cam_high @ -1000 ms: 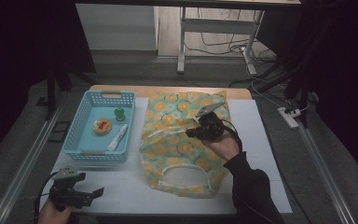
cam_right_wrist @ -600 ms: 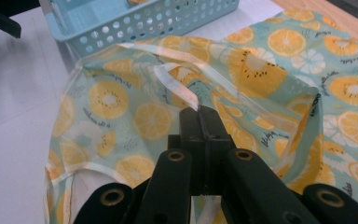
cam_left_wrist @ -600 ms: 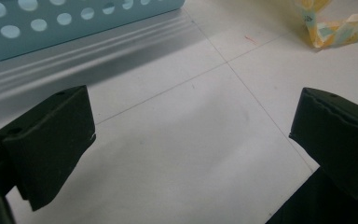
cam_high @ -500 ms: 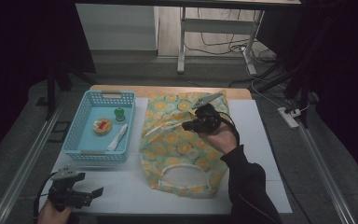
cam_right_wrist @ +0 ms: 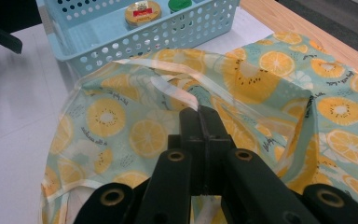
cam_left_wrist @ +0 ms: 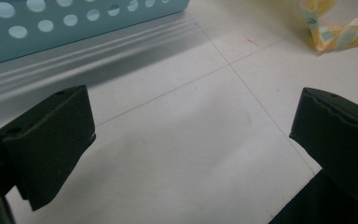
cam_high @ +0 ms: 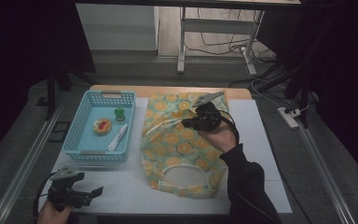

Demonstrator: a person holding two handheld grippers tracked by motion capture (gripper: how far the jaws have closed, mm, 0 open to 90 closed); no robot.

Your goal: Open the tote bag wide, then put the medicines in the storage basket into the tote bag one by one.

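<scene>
high view: the right hand-held gripper (cam_high: 189,122) pinches a handle strap of the fruit-print bag (cam_high: 177,149) lying mid-counter (cam_high: 261,140), right of the blue basket (cam_high: 77,140). left gripper view: the left hand-held gripper (cam_left_wrist: 191,135) gapes wide, empty, above the near-left counter. right gripper view: jaws clamped on the pale strap (cam_right_wrist: 177,95).

Overhead forward view, two close gripper views

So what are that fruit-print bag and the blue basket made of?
The bag looks like thin coated fabric or plastic sheet: it creases softly and has a slight sheen. The basket looks like moulded plastic: smooth, rigid walls pierced with even round holes.
</scene>
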